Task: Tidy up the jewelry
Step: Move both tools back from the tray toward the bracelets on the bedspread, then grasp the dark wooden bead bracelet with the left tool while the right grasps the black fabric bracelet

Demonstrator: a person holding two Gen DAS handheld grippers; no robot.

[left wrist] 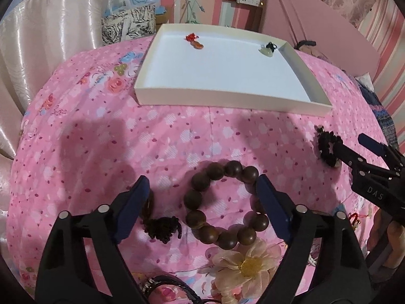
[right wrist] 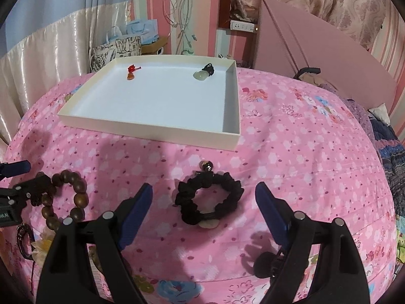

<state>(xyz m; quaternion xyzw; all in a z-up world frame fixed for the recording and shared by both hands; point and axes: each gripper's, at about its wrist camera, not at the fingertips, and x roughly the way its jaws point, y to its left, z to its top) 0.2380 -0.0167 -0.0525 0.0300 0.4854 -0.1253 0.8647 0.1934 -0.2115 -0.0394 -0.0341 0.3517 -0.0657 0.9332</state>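
Observation:
A brown wooden bead bracelet [left wrist: 222, 205] lies on the pink bedspread between the open fingers of my left gripper [left wrist: 202, 190]; it also shows in the right wrist view [right wrist: 67, 197]. A black braided bracelet [right wrist: 208, 198] with a small bead lies between the open fingers of my right gripper [right wrist: 203, 197]; it also shows in the left wrist view [left wrist: 329, 149]. A white tray [left wrist: 202, 98] [right wrist: 152, 129] stands farther back, holding a red-orange pendant [left wrist: 195, 41] [right wrist: 131, 72] and a pale green pendant with black cord [left wrist: 268, 48] [right wrist: 203, 73].
A black knotted cord piece [left wrist: 163, 228] lies by my left finger. A cream fabric flower [left wrist: 243, 266] and a dark cord bracelet [left wrist: 167, 288] lie near the front. A pink board [right wrist: 316, 48] leans at the back right; bags [right wrist: 119, 48] stand behind the bed.

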